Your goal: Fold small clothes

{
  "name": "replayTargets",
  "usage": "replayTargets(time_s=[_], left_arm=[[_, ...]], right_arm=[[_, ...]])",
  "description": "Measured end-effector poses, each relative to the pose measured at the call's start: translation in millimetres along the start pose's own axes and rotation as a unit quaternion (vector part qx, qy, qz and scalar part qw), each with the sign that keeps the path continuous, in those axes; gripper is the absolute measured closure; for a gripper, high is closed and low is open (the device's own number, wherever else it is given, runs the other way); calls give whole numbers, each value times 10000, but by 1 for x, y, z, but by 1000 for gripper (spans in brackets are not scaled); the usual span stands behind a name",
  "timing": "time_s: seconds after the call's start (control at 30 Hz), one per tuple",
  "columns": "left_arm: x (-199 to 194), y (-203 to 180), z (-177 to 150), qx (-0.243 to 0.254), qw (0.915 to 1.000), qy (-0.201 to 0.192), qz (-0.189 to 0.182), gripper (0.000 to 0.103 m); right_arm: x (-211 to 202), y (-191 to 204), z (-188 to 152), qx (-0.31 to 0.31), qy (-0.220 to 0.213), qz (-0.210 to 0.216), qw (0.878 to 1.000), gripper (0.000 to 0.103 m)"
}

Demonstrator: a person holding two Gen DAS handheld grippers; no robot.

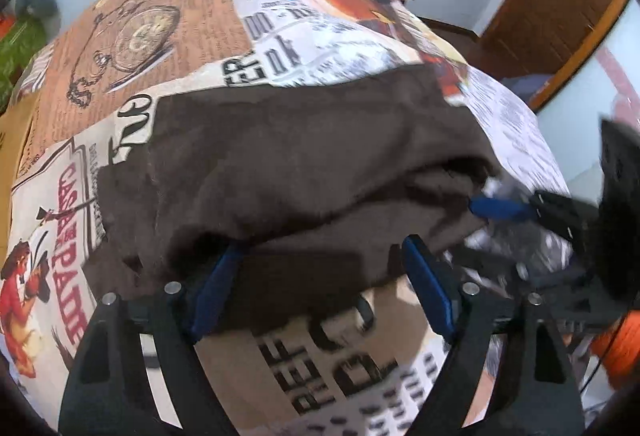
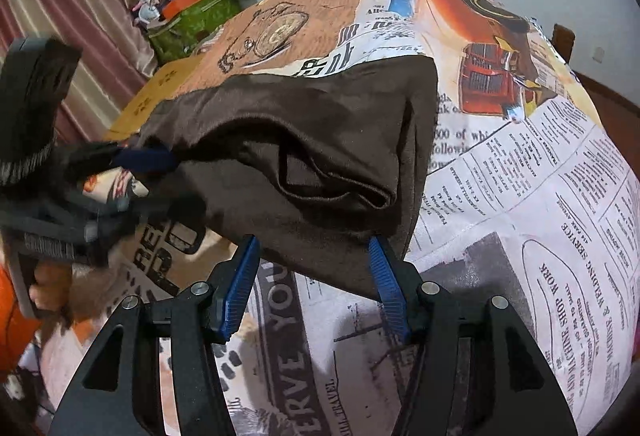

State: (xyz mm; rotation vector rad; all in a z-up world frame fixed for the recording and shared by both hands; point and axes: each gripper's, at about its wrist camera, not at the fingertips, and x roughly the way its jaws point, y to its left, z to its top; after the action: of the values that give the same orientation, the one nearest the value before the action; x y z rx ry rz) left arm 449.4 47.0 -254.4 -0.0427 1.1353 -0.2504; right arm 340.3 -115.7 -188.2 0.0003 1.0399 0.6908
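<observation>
A table covered in a newspaper-print cloth (image 2: 520, 196) carries one dark brown fabric garment (image 2: 320, 140), partly folded, its near edge raised off the cloth. The left gripper (image 1: 320, 268) reaches forward low, jaws spread wide, the garment's near edge draped between them. The right gripper (image 2: 314, 264) likewise, jaws wide apart with the garment's hem between them.

light: even, soft indoor, moderately bright, no glare
shadows: soft dark patch under the brown cloth (image 1: 304, 156) just ahead of the fingers (image 1: 216, 288)
blur: left view smeared throughout; right view sharp ahead of the fingers, smeared far left
distortion: heavy fisheye bowing, black vignette at corners
</observation>
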Motion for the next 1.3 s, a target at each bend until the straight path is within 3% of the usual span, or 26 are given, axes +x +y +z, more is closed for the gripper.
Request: replayTargets(time_s=[0.13, 0.33, 0.5, 0.63, 0.77, 0.9, 1.07, 1.17, 1.3], left_arm=[[7, 9, 22, -84, 9990, -25, 445, 21], [5, 19, 57, -192, 9965, -200, 789, 23], [-38, 33, 76, -443, 9950, -724, 522, 25], [-51, 33, 63, -229, 9941, -735, 761, 24], [-29, 33, 34, 119, 9927, -361, 1147, 24], [0, 42, 5, 110, 9925, 53, 1214, 23], [-10, 60, -10, -60, 9936, -112, 1126, 18], [-31, 77, -11, -225, 9913, -405, 1233, 18], [-41, 98, -2, -459, 9871, -500, 1452, 18]], right_arm=[[0, -2, -2, 26, -3, 72, 10000, 50], [0, -4, -3, 29, 5, 122, 9999, 50], [1, -3, -3, -11, 17, 123, 9999, 50], [0, -3, -2, 47, 29, 155, 9999, 50], [-2, -5, -1, 150, 42, 209, 9997, 50], [-7, -5, 0, 230, -18, 231, 9995, 50], [-23, -5, 2, 192, -284, 43, 9994, 50], [-30, -4, 12, 67, -409, 45, 9991, 50], [-23, 5, 36, -98, -501, 104, 9986, 50]])
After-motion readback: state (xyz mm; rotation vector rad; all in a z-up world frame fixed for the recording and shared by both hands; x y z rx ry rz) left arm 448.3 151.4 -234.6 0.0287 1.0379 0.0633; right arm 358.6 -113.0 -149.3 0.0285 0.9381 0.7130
